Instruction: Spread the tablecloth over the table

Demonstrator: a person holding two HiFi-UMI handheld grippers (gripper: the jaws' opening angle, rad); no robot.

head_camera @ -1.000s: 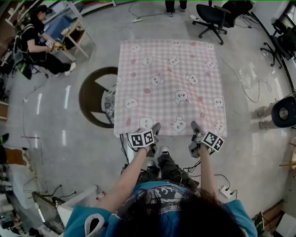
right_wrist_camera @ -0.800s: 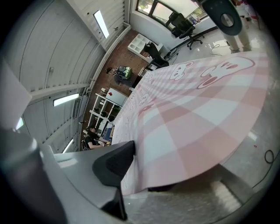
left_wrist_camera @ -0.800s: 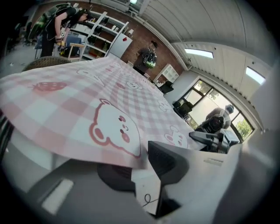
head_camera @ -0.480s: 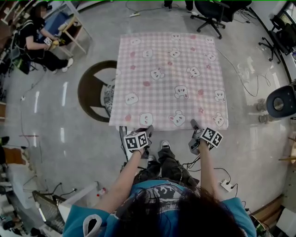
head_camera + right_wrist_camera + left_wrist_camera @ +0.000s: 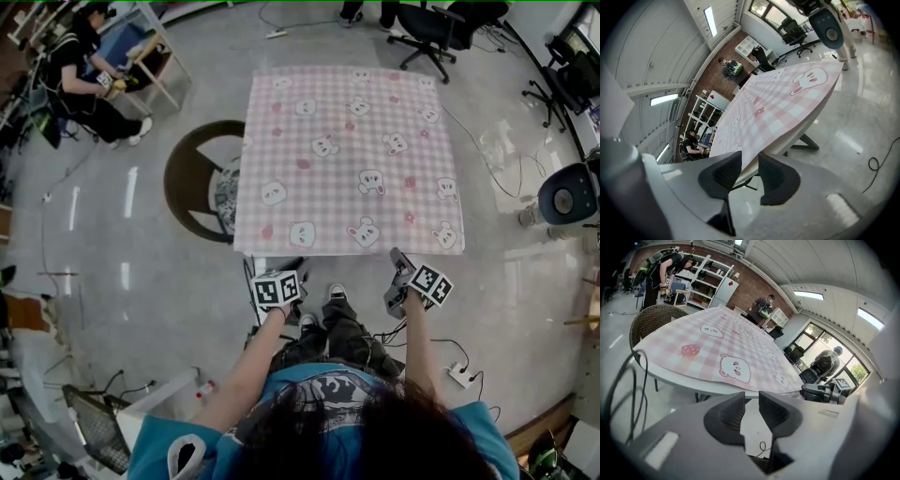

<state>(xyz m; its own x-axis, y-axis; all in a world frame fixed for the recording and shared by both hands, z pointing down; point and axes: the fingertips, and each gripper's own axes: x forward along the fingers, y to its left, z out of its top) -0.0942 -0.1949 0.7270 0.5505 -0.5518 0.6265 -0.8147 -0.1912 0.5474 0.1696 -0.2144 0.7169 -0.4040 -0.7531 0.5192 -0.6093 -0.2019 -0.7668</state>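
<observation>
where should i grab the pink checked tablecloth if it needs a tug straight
Take the pink checked tablecloth by its near hem, close to a near corner, coming in level from the person's side. Elsewhere it lies flat, but that hem juts slightly past the rim of the white table, so one jaw could probably slide under and one over.

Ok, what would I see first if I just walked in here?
The big pink checked tablecloth with cartoon animal faces, lying flat over the table mid-room. At its near edge are the left gripper and right gripper, marker cubes on top. Their jaws have just been opening, with nothing between them. A round wicker chair sits at the table's left.
</observation>
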